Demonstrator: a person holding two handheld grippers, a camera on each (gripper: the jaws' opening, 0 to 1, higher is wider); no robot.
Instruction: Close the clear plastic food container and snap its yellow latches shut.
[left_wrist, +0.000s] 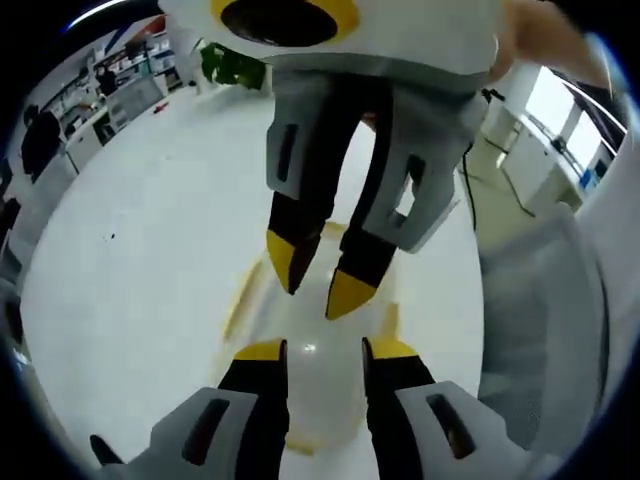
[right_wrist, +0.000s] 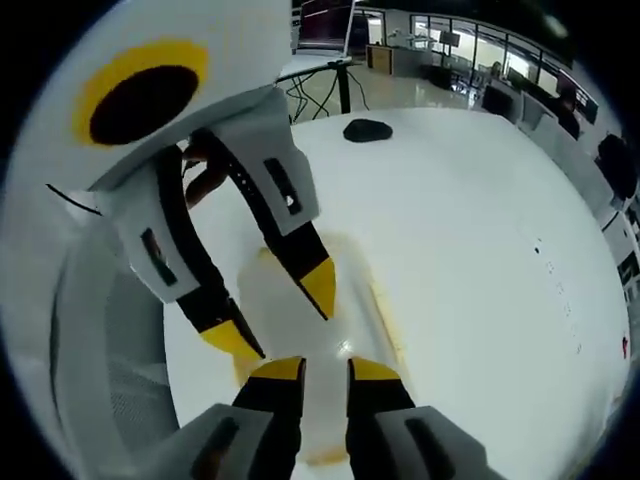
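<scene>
**Q:** Where does the container lie relative to each claw?

**A:** The clear plastic food container with yellow latches (left_wrist: 315, 350) rests on the white glossy surface (left_wrist: 150, 250), directly below both of my claws. In the left gripper view, my left claw (left_wrist: 324, 349) hangs over the near part of the lid, jaws parted by a narrow gap and holding nothing. My right claw (left_wrist: 318, 277) comes in from the far side, tips pointing down at the lid, jaws likewise parted and empty. The right gripper view mirrors this: right claw (right_wrist: 325, 368) in the foreground, left claw (right_wrist: 280, 315) opposite.

**Q:** Which way does the long axis run?

**A:** Roughly along the line joining the two claws. The yellow latch strips (right_wrist: 388, 320) run down the long sides, so each lies to one side of the jaws. Whether my tips touch the lid I cannot tell.

**Q:** Which claw is nearer a latch?

**A:** I judge them about equal; each would need a short sideways shift to press a strip.

**Q:** Materials?

**A:** The lid is smooth, translucent and carries a bright glint; it looks thin and likely to flex. The latches are opaque yellow plastic. A dark, flat, rounded object (right_wrist: 367, 129) lies well apart on the surface.
</scene>
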